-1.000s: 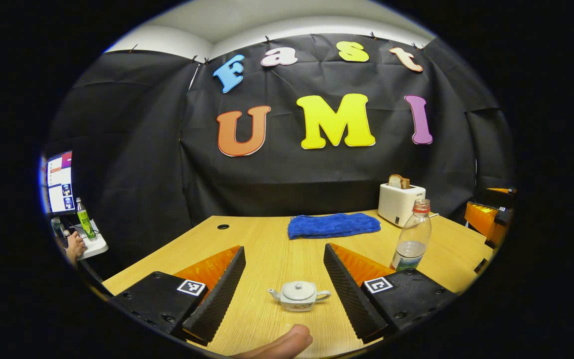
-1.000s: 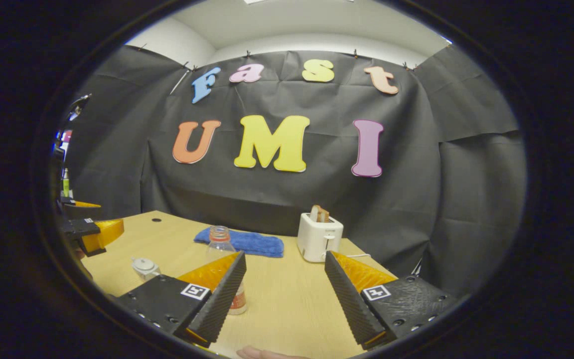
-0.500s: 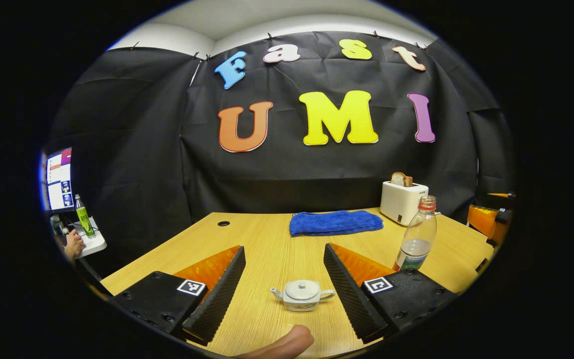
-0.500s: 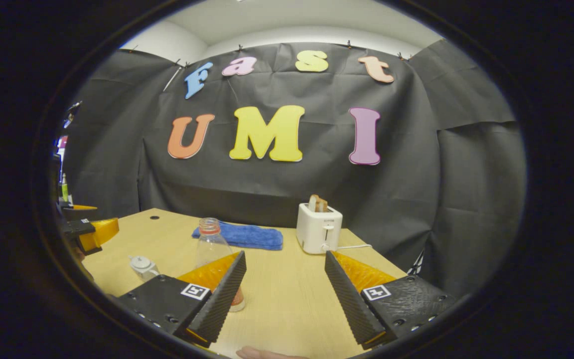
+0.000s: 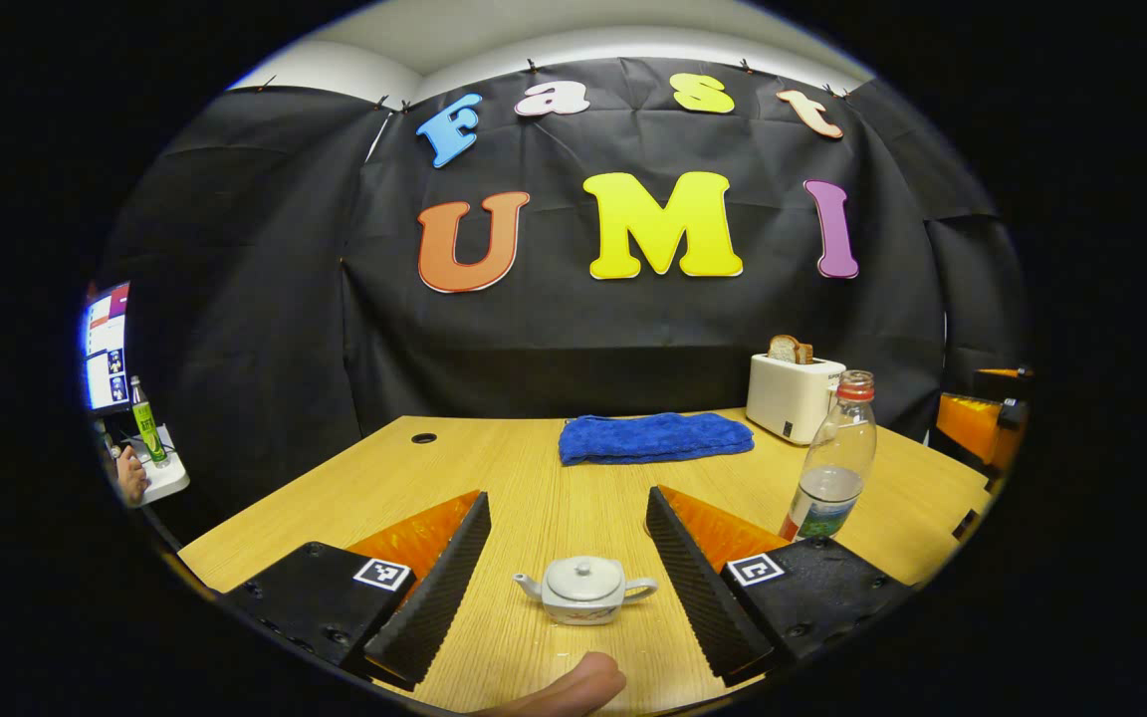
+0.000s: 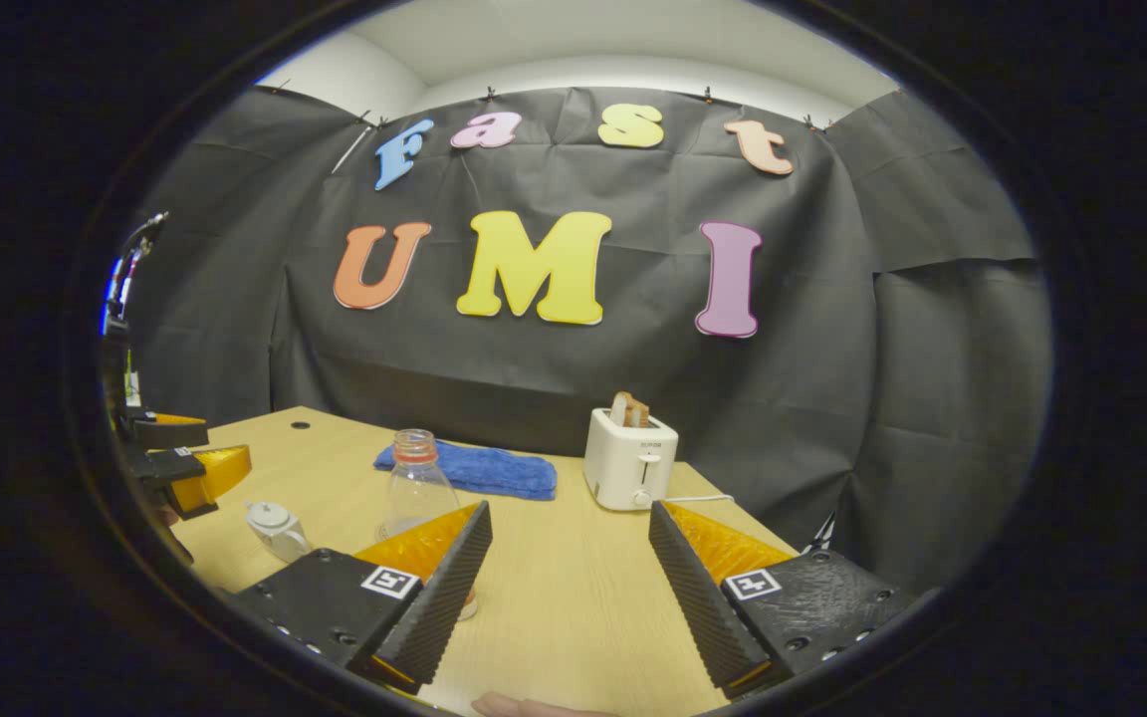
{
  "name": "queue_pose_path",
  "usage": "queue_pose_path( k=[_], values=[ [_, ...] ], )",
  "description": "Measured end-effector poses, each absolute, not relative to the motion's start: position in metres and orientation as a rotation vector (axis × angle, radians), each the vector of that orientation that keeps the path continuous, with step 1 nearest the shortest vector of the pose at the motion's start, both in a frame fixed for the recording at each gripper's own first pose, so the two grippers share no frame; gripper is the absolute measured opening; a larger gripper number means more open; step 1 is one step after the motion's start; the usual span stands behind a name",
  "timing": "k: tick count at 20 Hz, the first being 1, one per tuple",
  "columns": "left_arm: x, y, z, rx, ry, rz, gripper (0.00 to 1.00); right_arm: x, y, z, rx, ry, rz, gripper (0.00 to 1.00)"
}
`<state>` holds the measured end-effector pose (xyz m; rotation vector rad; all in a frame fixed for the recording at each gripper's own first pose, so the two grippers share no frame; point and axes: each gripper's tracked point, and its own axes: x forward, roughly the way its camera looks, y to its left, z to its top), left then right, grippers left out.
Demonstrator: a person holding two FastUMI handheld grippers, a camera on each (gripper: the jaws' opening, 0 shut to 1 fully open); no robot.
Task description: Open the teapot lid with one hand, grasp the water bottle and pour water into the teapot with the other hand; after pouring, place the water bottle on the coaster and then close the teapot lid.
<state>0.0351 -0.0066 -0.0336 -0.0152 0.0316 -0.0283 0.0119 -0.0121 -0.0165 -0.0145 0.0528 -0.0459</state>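
Observation:
A small white teapot (image 5: 583,590) with its lid on stands on the wooden table (image 5: 534,478), just ahead of my left gripper (image 5: 568,578), which is open around empty air. A clear water bottle (image 5: 830,460) with an orange neck ring and no cap stands to the right of it. In the right gripper view the bottle (image 6: 416,483) rises behind the left finger of my right gripper (image 6: 568,583), which is open and holds nothing. The teapot (image 6: 275,526) sits farther left there, near the left gripper (image 6: 185,468).
A folded blue towel (image 5: 655,436) lies at the back of the table. A white toaster (image 5: 793,396) with bread in it stands at the back right. A monitor and a green bottle (image 5: 143,420) sit off the table to the left, beside a person's hand.
Both views have shifted slightly. The teapot now sits a little more centred between the left fingers. In the right gripper view the bottle and teapot have slid a little left. Both grippers stay open.

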Motion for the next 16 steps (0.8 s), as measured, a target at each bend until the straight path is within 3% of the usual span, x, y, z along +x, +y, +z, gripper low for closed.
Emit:
queue_pose_path(
  k=[7, 9, 12, 13, 14, 16],
  values=[
    [0.057, -0.012, -0.077, -0.011, 0.134, -0.048, 0.96, 0.012, -0.011, -0.019, -0.002, 0.061, -0.035, 0.97],
    [0.062, -0.018, -0.088, -0.019, 0.161, -0.074, 0.91, 0.014, -0.008, -0.018, 0.000, 0.065, -0.030, 0.95],
    [0.065, -0.025, -0.099, -0.033, 0.193, -0.100, 0.71, 0.013, -0.008, -0.019, -0.011, 0.066, -0.034, 0.95],
    [0.066, -0.024, -0.102, -0.031, 0.202, -0.097, 0.72, 0.014, -0.007, -0.018, -0.014, 0.066, -0.035, 0.95],
    [0.069, -0.025, -0.106, -0.035, 0.217, -0.100, 0.60, 0.014, -0.007, -0.020, -0.014, 0.067, -0.033, 0.95],
    [0.069, -0.023, -0.104, -0.031, 0.209, -0.090, 0.54, 0.014, -0.006, -0.020, -0.013, 0.069, -0.032, 0.98]
  ],
)
